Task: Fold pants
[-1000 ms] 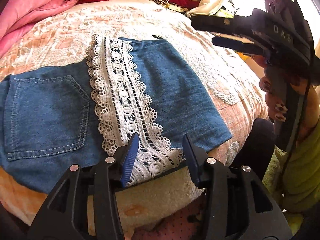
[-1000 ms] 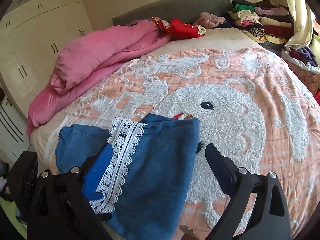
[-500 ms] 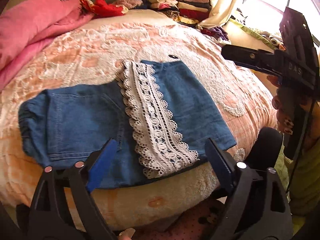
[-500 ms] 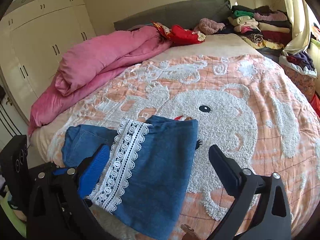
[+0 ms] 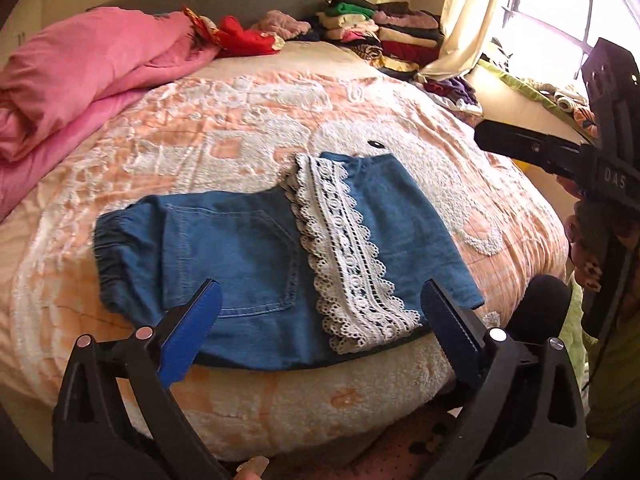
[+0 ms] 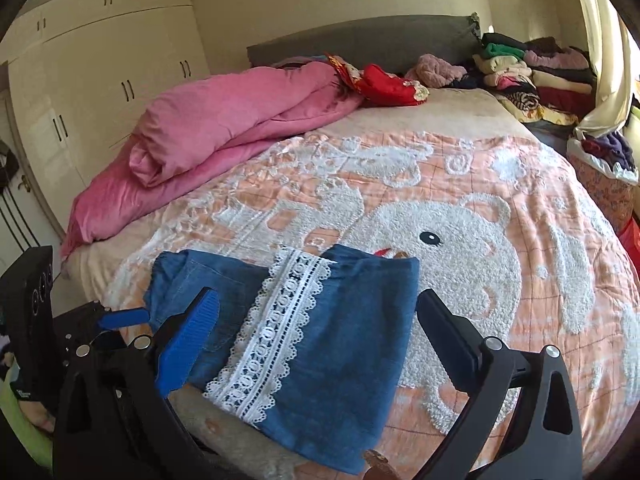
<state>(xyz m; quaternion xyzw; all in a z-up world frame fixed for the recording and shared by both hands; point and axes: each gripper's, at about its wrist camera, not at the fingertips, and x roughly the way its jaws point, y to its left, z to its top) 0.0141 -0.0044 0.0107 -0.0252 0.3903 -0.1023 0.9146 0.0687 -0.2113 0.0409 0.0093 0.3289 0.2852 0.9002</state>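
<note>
Letting go: left tongs point(image 5: 320, 320) opening, now clear of white lace hem; right tongs point(image 6: 316, 336) spread, empty. Folded blue denim pants point(image 5: 280, 252) lie alone on peach bed quilt point(image 5: 200, 140); this fold looks finished.

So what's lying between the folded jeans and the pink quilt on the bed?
Only bare bedspread. In the right wrist view, nothing lies on that stretch between the folded jeans and the pink quilt; the left wrist view agrees.
</note>
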